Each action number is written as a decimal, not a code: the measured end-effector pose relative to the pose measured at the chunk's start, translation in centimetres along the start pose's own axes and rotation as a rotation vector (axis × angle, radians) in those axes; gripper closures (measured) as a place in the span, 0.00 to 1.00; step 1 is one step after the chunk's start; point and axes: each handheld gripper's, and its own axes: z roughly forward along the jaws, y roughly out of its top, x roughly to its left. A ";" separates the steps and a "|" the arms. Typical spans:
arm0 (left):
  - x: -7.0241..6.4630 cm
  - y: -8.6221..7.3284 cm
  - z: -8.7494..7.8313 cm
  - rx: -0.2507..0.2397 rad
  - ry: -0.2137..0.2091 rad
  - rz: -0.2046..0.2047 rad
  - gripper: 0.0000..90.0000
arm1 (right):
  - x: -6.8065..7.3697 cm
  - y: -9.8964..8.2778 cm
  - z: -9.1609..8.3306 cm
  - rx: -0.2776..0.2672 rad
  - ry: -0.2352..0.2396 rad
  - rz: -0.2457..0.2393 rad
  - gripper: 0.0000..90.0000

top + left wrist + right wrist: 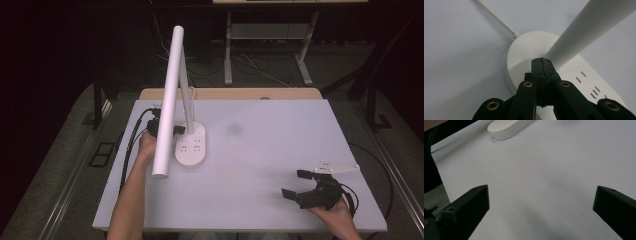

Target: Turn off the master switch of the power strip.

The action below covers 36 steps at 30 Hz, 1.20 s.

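1. Worktop [260,150]: a pale, matte surface. A faint dark smudge [234,129] lies near its middle. Behind its far edge are table legs and loose cables on the floor.
2. Desk lamp [169,95]: white, with a long tube head slanting toward me. It crosses in front of my left hand in the high view.
3. Lamp base [191,145]: an oval slab on the worktop's left half, carrying socket slots. My left gripper view shows slot pairs and a thin white cord [496,17] leaving the base. I can read no writing or brand.
4. Right gripper [296,184]: near the worktop's front right, well apart from the lamp, jaws spread wide and holding nothing.
5. Left gripper [541,60]: jaws pressed together, tips at the foot of the lamp's stem [564,50], over the base.
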 end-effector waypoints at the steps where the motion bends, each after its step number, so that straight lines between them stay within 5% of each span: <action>1: 0.0 0.0 0.0 -0.003 -0.001 -0.005 1.00 | 0.0 0.0 0.0 0.000 0.000 0.000 0.00; 15: 0.7 -0.6 0.1 -0.040 -0.023 -0.038 1.00 | -0.1 -0.1 -0.1 0.000 -0.002 -0.004 0.00; 20: 1.4 -1.5 0.2 -0.098 -0.072 -0.130 1.00 | -0.1 -0.1 0.0 0.004 -0.002 -0.011 0.00; 36: 0.7 -1.1 0.2 -0.071 -0.016 -0.137 1.00 | 0.2 -0.1 0.2 0.015 0.002 -0.020 0.00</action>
